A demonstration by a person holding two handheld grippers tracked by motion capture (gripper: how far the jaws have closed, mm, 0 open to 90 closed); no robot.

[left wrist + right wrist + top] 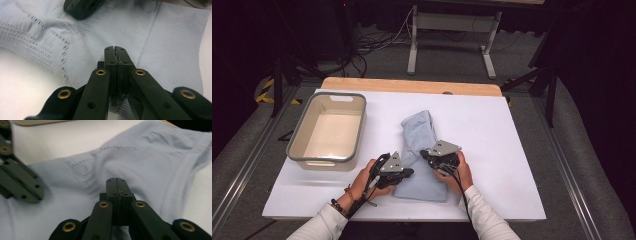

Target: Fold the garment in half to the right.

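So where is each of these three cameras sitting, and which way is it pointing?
High view: above the table's near edge, looking forward and down at the white table; both forearms show.
Left gripper view: rides the left hand-held gripper, jaws shut, facing the blue garment.
Right gripper view: rides the right hand-held gripper, jaws shut.
All share the garment.

Both grippers (411,171) (426,154) on blue garment (421,150)

Garment (422,150): pale blue knit, fine ribbing, rows of small openwork holes. Sheet (492,145) beneath it: plain white. Bin (328,131) left of garment: cream inside, grey rim. Table edge (412,85) beyond garment: light wood. Left gripper (404,173) and right gripper (426,154): black, brass-coloured rivets, grey top plates. Sleeves (484,217): white.
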